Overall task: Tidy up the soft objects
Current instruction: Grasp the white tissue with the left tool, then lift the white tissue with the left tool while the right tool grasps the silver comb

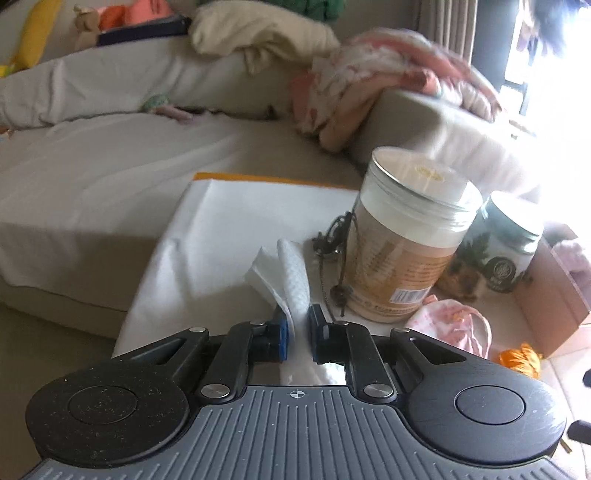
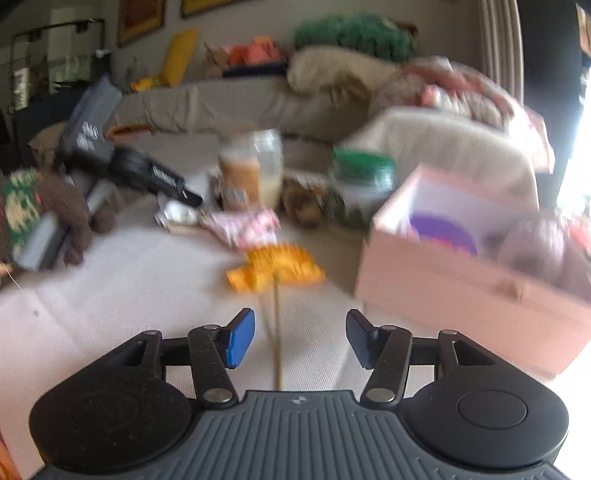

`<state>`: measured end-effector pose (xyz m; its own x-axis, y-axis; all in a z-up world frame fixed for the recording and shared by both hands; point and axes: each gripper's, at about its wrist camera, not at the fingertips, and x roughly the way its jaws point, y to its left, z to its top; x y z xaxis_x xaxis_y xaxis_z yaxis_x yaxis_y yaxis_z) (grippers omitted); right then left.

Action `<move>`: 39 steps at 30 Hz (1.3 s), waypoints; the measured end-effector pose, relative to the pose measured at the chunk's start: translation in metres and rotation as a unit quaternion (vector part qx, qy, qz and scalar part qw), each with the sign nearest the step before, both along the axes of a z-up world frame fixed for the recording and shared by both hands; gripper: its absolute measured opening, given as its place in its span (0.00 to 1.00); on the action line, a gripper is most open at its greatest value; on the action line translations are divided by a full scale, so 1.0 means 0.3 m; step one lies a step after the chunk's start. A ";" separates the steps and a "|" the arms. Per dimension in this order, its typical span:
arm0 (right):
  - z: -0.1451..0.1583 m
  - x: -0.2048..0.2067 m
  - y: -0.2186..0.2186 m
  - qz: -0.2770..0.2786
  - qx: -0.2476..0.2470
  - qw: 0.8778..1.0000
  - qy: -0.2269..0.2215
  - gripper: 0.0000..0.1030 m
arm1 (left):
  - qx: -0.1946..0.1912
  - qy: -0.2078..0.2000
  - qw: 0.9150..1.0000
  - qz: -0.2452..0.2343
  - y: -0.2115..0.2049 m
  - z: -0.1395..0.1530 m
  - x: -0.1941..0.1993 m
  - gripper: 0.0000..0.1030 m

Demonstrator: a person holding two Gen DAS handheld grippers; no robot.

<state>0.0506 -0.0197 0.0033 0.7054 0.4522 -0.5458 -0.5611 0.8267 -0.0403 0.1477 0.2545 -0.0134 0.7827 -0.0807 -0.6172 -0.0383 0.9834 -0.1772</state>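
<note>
Left wrist view: left gripper, jaws narrow, pinching a white tissue that stands up between the pads. Tissue sits over a white sheet laid on a beige sofa. Just right of the tissue: a dark cord hanging against a tan jar with a clear lid. Beside that jar, further right, a green-lidded jar. Pink patterned cloth lies in front of the tan jar. Cream blanket and pink floral cloth are heaped on the sofa back and arm.

Right wrist view, blurred: right gripper, jaws apart, gripping nothing; the thin stem of an orange flower runs between the pads without touching either. Pink box stands to the right of the flower, with a purple item inside. Brown knitted toy lies at the left edge.
</note>
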 end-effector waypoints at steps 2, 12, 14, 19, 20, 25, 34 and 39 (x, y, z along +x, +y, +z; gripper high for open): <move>0.052 0.014 0.044 0.021 -0.004 1.000 -0.010 0.53 | -0.021 -0.014 1.000 0.014 0.035 0.009 -0.045 0.13; 0.080 0.187 0.380 0.132 -0.001 0.990 0.057 0.54 | -0.055 -0.061 0.997 0.012 0.156 0.101 -0.262 0.13; 0.042 0.207 0.435 0.146 -0.006 0.984 0.100 0.54 | -0.061 -0.064 0.996 0.012 0.177 0.104 -0.290 0.13; -0.031 0.271 0.463 0.102 -0.031 0.987 0.117 0.53 | -0.085 -0.070 0.994 0.014 0.221 0.080 -0.326 0.13; -0.036 0.283 0.468 0.092 -0.039 0.989 0.110 0.53 | -0.089 -0.070 0.993 0.015 0.229 0.073 -0.325 0.13; -0.051 0.327 0.491 0.099 -0.029 0.989 0.103 0.69 | -0.111 -0.067 0.991 0.014 0.248 0.041 -0.326 0.13; -0.048 0.308 0.561 0.111 -0.043 0.989 0.083 0.48 | -0.106 -0.055 0.993 0.014 0.230 0.042 -0.342 0.13; 0.042 0.203 0.472 0.131 -0.026 0.990 0.049 0.48 | -0.093 -0.045 0.995 -0.009 0.169 0.079 -0.369 0.13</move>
<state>0.1116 0.1219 0.0160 0.5106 0.5818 -0.6331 -0.7589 0.6511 -0.0137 0.0370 0.3053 0.0102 0.8318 -0.2009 -0.5174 0.0031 0.9339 -0.3576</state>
